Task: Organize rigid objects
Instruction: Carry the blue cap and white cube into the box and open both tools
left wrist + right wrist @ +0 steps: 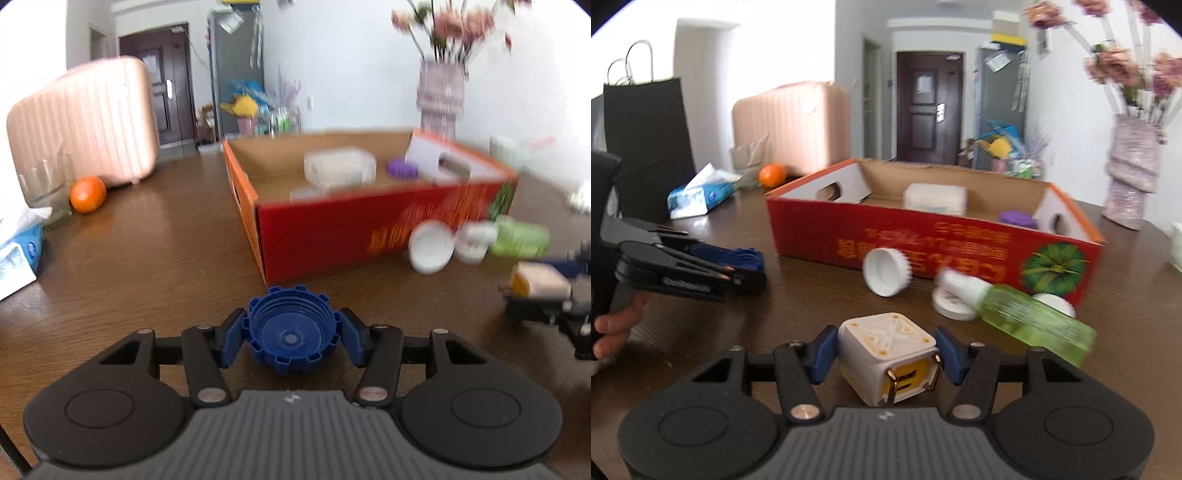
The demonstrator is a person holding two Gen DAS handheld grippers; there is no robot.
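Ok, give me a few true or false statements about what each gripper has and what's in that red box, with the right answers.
1. The left gripper is shut on a blue notched cap. True.
2. The right gripper is empty. False: it is shut on a white cube-shaped plug adapter.
3. A purple lid lies inside the red cardboard box. True.
4. The green bottle stands upright inside the box. False: it lies on its side on the table, in front of the box.
5. The orange is in the box. False: it sits on the table.
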